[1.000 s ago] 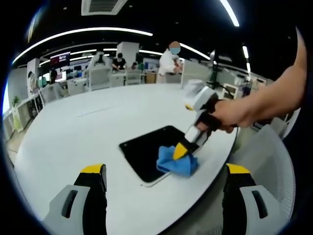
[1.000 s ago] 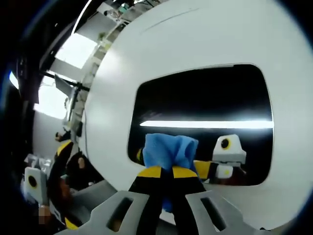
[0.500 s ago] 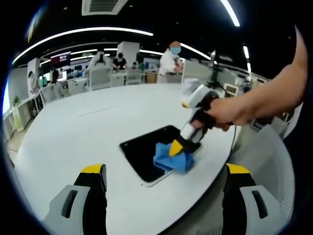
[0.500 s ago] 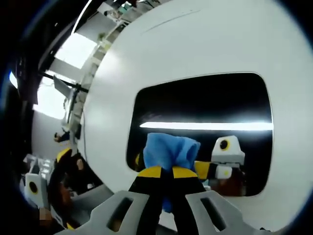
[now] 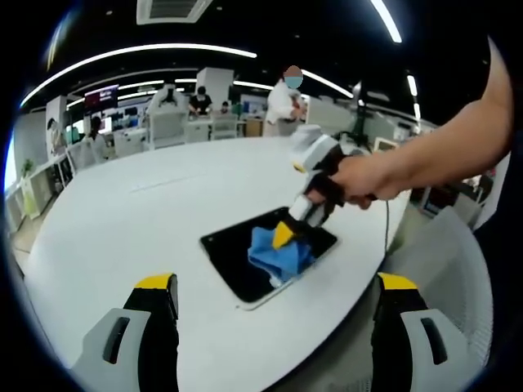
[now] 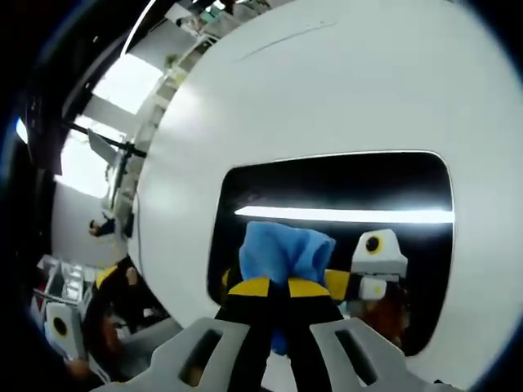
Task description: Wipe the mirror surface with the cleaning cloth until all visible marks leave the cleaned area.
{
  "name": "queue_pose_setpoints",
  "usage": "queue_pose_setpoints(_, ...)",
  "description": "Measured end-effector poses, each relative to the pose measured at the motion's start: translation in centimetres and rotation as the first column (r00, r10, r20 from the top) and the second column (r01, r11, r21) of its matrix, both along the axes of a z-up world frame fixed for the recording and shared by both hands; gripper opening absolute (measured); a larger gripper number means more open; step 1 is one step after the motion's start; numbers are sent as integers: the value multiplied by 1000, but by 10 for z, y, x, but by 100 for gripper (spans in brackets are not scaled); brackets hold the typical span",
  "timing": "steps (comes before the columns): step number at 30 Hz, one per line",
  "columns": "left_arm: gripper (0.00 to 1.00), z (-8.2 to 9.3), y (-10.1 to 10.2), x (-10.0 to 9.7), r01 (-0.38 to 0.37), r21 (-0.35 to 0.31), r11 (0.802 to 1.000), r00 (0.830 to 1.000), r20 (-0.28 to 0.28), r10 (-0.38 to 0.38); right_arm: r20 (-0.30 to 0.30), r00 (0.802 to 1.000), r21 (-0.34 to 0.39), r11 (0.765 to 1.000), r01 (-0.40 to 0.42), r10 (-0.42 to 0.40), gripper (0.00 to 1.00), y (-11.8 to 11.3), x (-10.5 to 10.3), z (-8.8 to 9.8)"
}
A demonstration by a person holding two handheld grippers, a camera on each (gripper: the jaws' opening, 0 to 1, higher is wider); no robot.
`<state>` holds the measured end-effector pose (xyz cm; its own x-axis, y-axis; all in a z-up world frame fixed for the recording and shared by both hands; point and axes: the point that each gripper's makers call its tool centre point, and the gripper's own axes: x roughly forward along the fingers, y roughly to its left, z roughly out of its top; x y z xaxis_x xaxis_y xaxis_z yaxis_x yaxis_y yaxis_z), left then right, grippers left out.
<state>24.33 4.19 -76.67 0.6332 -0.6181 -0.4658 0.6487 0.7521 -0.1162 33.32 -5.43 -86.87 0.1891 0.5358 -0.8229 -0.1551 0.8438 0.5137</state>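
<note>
A dark rectangular mirror (image 5: 237,249) (image 6: 343,192) with a pale rim lies flat on the white table (image 5: 122,229). My right gripper (image 5: 286,237) (image 6: 282,287) is shut on a blue cleaning cloth (image 5: 274,253) (image 6: 286,251) and presses it onto the mirror's middle. A person's hand (image 5: 359,180) holds that gripper from the right. The glass reflects a ceiling light strip and the gripper itself. My left gripper (image 5: 274,290) stands open above the table's near edge, short of the mirror, with nothing between its yellow-tipped fingers (image 5: 155,286).
The round white table (image 6: 327,90) stretches far to the left and back. Its near right edge (image 5: 359,286) runs just past the mirror. Desks, chairs and several people (image 5: 282,106) stand beyond the far side.
The right gripper has slid the cloth across the mirror, from the near right corner toward the middle and far side. The left gripper has stayed put.
</note>
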Motion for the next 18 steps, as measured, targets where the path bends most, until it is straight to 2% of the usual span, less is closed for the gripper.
queue_pose_setpoints(9, 100, -1, 2, 1, -4, 3, 1000, 1000, 1, 4, 7, 1000, -12, 1000, -13, 13, 0, 2, 13, 2)
queue_pose_setpoints(18, 100, 4, 2, 3, -26, -26, 999, 1000, 4, 26, 19, 999, -29, 999, -27, 27, 0, 3, 33, -1)
